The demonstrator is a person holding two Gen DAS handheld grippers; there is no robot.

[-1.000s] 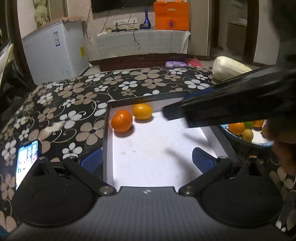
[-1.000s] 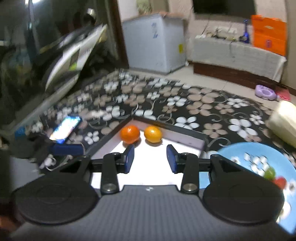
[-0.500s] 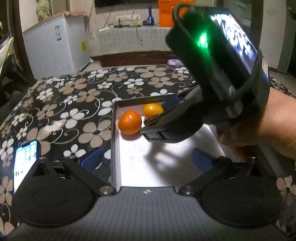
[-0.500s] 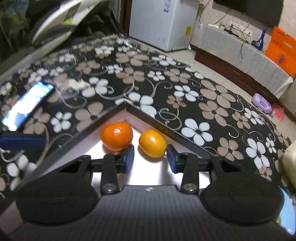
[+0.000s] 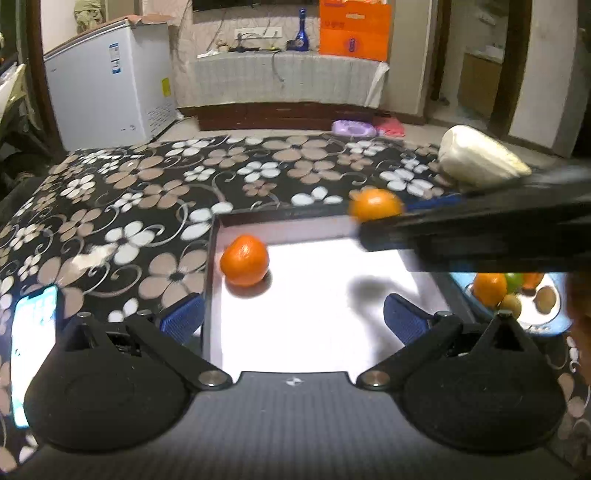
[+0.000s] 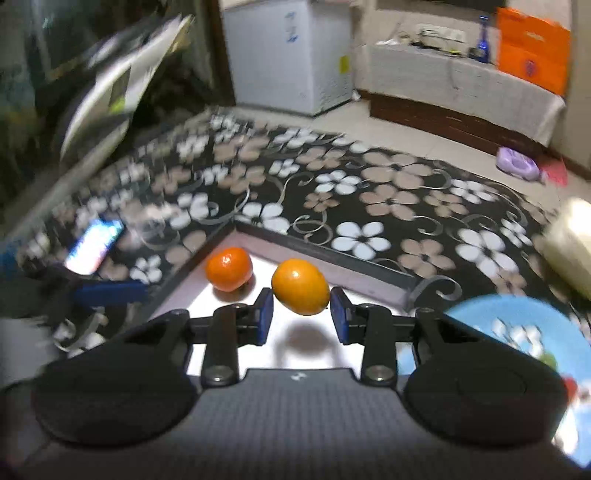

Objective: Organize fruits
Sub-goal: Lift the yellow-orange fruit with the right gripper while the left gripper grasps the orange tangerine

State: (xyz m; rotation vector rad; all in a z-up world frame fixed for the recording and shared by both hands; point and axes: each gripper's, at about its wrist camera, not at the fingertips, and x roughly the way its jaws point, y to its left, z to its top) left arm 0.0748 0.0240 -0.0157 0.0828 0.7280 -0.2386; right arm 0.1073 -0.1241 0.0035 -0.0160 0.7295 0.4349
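Now my right gripper (image 6: 301,312) clamps the yellow-orange fruit (image 6: 300,286), lifted above the white tray (image 6: 332,275); the blue plate (image 6: 480,317) lies to its right, while my left gripper (image 5: 293,319) hangs open.

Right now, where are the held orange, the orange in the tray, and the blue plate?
held orange (image 6: 300,286), right wrist view, front face.
orange in the tray (image 6: 229,268), right wrist view, centre.
blue plate (image 6: 487,314), right wrist view, bare near rim.

A lived-in room of a home.
A chest freezer (image 5: 107,77) by the wall, a cloth-covered sideboard (image 5: 288,81) with a blue bottle (image 5: 302,35), a flower-patterned desk (image 5: 147,192).
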